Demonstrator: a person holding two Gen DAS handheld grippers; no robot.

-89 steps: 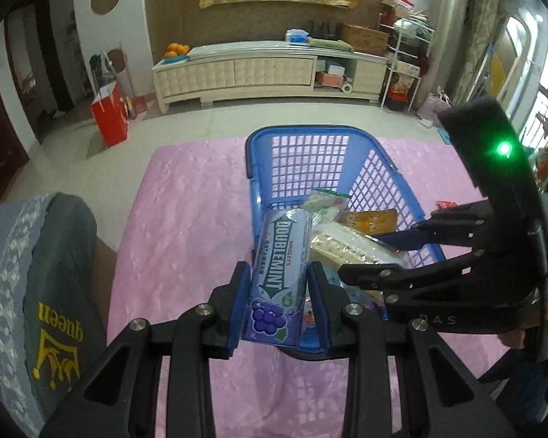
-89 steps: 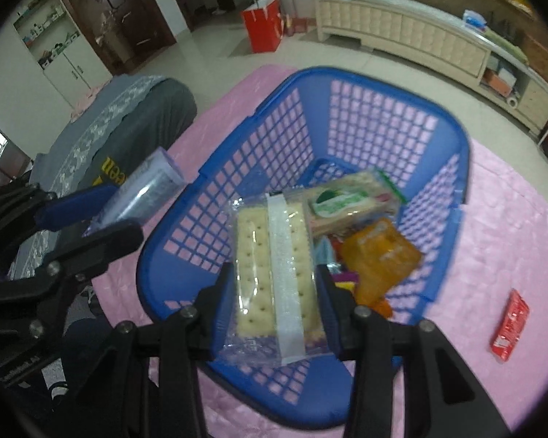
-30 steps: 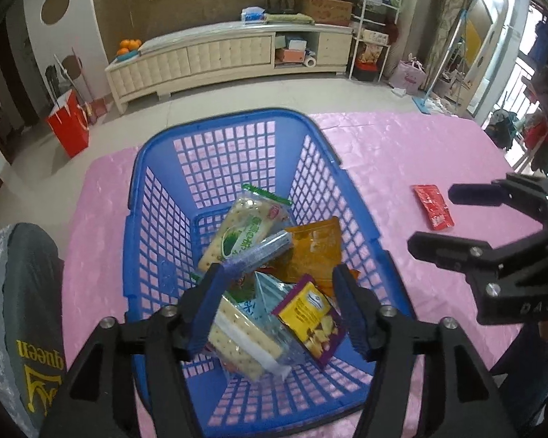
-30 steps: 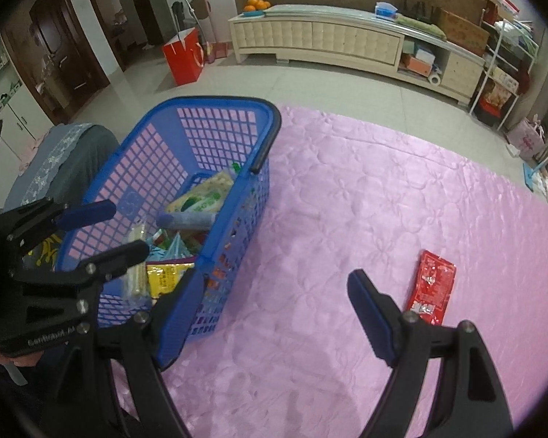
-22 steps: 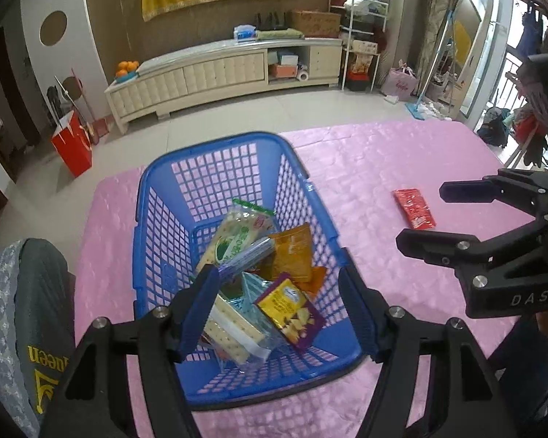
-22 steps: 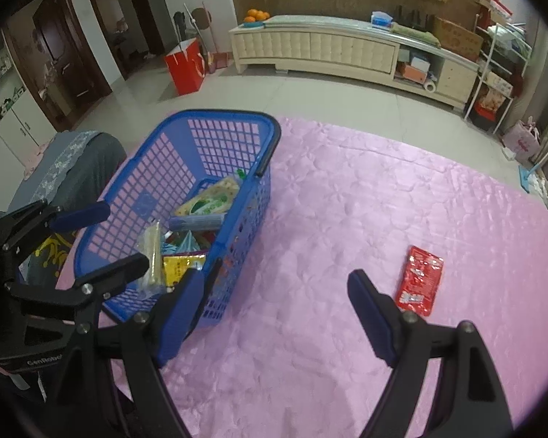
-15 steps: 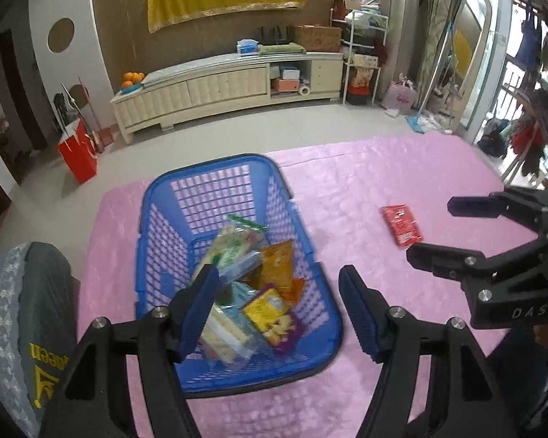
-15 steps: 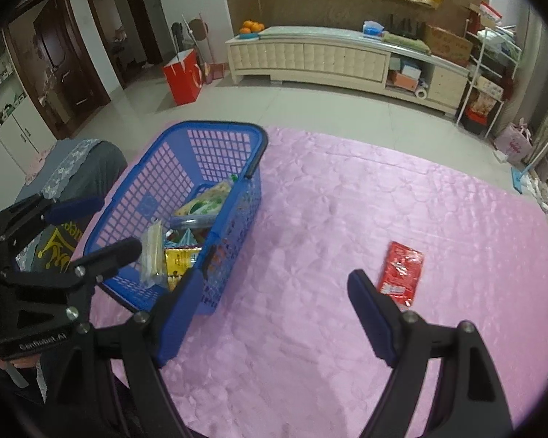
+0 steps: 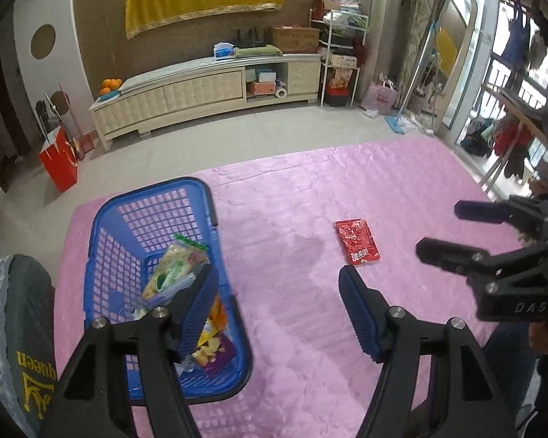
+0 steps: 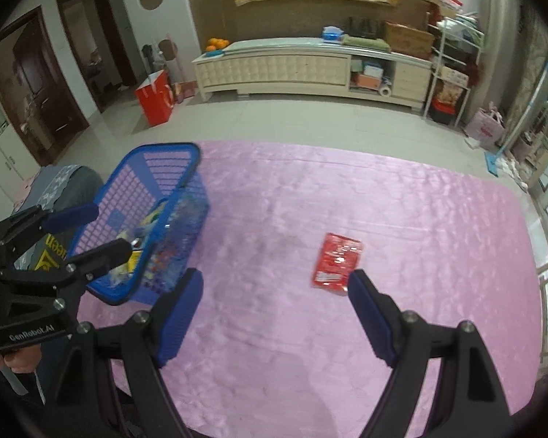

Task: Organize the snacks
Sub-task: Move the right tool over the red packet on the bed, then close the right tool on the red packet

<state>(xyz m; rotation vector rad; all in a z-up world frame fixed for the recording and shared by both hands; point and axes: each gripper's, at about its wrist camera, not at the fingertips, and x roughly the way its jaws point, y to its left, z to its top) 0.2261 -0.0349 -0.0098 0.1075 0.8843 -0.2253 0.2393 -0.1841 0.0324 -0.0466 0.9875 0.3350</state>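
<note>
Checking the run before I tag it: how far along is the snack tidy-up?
Mostly done: several packets lie in the blue basket. Nothing is in hand; the left claw and right claw are both open and empty. Left: one red packet lies alone on the pink cloth, outside the basket.

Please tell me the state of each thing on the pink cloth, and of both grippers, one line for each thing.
blue basket: upright, several snack packets inside.
red snack packet: lying flat on the pink cloth, outside the basket, untouched.
left gripper: open, empty.
right gripper: open, empty, above the cloth.
</note>
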